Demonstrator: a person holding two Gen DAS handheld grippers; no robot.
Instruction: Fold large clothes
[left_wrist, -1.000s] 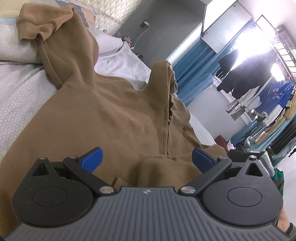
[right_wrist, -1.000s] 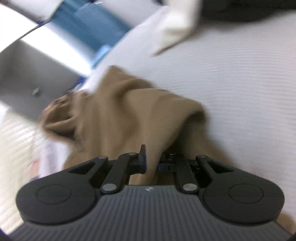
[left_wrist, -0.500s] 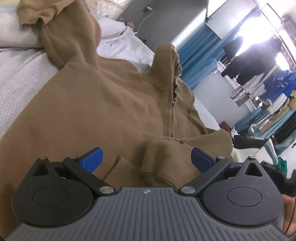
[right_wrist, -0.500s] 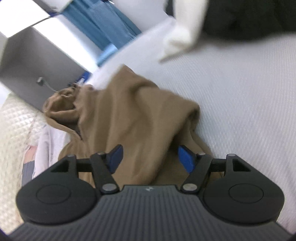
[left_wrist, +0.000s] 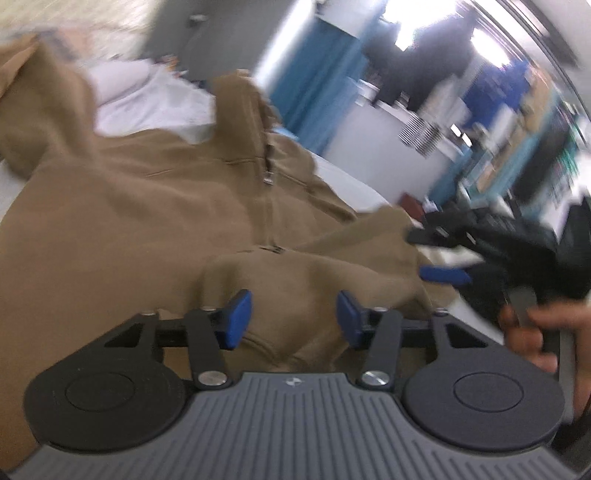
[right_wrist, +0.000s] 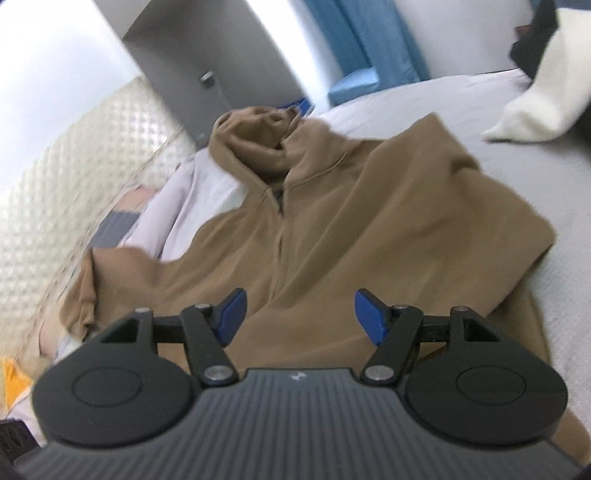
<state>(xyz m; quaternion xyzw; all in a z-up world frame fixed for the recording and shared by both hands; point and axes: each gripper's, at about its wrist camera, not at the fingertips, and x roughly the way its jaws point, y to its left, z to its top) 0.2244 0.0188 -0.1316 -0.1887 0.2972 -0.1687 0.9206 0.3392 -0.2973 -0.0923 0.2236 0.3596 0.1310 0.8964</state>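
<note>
A: Left gripper (left_wrist: 291, 319): jaws closing, a folded sleeve cuff (left_wrist: 280, 295) of the brown hoodie (left_wrist: 129, 229) between the pads, not yet pinched. Right gripper (right_wrist: 297, 315): jaws closing slightly, pads apart above the fabric, nothing clamped.

B: Hoodie is laid front-up on the grey bed (right_wrist: 480, 110), hood (right_wrist: 255, 136) toward the far headboard.

A: Risk noted: only the top layer may be caught, so the sleeve could slip and the fold be dragged askew. Both views are blurred.
</note>
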